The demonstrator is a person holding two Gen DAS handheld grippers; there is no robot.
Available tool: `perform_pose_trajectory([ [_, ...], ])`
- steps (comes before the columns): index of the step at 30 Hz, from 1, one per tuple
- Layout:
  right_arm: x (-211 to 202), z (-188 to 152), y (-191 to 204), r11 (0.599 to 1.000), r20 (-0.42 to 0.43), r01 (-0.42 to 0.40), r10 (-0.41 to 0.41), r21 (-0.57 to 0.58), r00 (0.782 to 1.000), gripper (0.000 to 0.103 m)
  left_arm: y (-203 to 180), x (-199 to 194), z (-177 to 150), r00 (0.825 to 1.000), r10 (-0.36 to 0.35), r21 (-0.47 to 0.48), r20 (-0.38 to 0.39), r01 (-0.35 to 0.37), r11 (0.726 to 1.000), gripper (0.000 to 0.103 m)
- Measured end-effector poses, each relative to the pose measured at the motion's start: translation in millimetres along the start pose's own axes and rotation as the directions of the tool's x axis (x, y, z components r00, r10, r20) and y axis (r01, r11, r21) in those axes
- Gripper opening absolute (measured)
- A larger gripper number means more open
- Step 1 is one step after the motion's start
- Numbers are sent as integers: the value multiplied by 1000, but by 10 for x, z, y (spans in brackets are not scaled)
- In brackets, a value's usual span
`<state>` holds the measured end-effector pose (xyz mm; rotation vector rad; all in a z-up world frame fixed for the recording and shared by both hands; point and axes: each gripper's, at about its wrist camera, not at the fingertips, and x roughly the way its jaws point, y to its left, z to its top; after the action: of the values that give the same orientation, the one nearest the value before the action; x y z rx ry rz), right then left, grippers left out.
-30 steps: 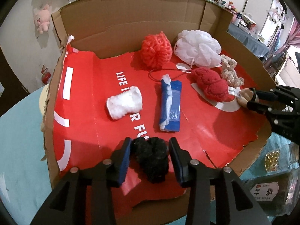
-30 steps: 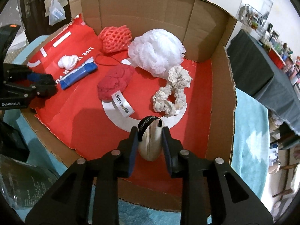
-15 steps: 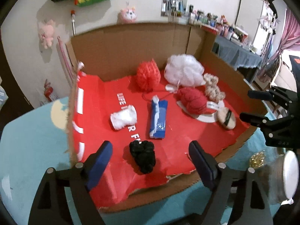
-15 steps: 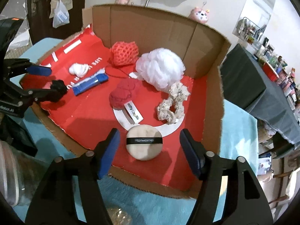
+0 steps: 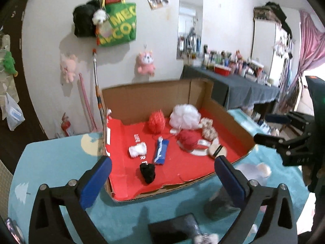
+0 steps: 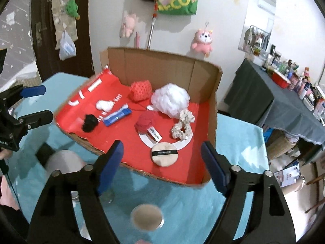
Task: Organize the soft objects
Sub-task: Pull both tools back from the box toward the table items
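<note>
Red liner covers the floor of one cardboard box (image 5: 126, 101), which stands on the table (image 5: 54, 162) under a teal cloth.

Left wrist view:
- The left tool (image 5: 163, 169) hangs above the near edge of the box. Its jaws are opening, set wide apart, with nothing between them.
- The right tool (image 5: 266, 129) shows at the right edge, also spread and empty.
- Eight soft objects lie in the box, one of each:
  - black scrunchie (image 5: 148, 172), near the front edge;
  - white cloth roll (image 5: 138, 150), left of centre;
  - blue tissue pack (image 5: 161, 151), just beside the roll;
  - red mesh puff (image 5: 156, 121), near the back wall;
  - white mesh puff (image 5: 184, 117), right of the red one;
  - red knitted piece (image 5: 187, 139), with a white label;
  - beige scrunchie (image 5: 209, 130), near the right wall;
  - beige powder puff (image 5: 218, 151), with a black band.
- Blurred items in front of the box may be jars; the view does not settle it.

Right wrist view:
- The right tool (image 6: 162, 159) hangs over the near box edge. Its jaws are opening and hold nothing.
- The powder puff (image 6: 164, 156) lies flat on the liner beyond the fingertips, untouched.
- The left tool (image 6: 38, 103) is at the left edge, released and clear of the black scrunchie (image 6: 89, 123).
- The same eight objects are counted here.
- One round lid (image 6: 146, 217) shows on the table, below the fingers.
</note>
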<state>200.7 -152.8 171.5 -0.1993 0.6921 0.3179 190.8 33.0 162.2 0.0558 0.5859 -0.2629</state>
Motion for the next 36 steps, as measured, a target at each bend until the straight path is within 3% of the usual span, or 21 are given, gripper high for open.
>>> perform_pose_trajectory([
  [9, -702, -212, 267, 1000, 132, 4, -5, 12, 991, 85, -267, -629, -185, 990, 49, -29, 129, -45, 999, 103],
  [15, -971, -495, 420, 999, 179, 11, -18, 43, 984, 89, -376, -839, -445, 988, 34, -95, 151, -20, 995, 103],
  [20, -1099, -789, 509, 996, 209, 34, -52, 87, 977, 90, -499, -945, -704, 981, 75, -104, 181, -57, 993, 103],
  [27, -1036, -1157, 596, 992, 206, 42, -66, 122, 976, 90, -600, -779, -1056, 989, 72, -111, 126, -58, 992, 103],
  [36, -720, -1549, 665, 987, 143, 51, -73, 152, 987, 90, -639, -501, -1472, 996, 88, -116, 22, -85, 990, 103],
])
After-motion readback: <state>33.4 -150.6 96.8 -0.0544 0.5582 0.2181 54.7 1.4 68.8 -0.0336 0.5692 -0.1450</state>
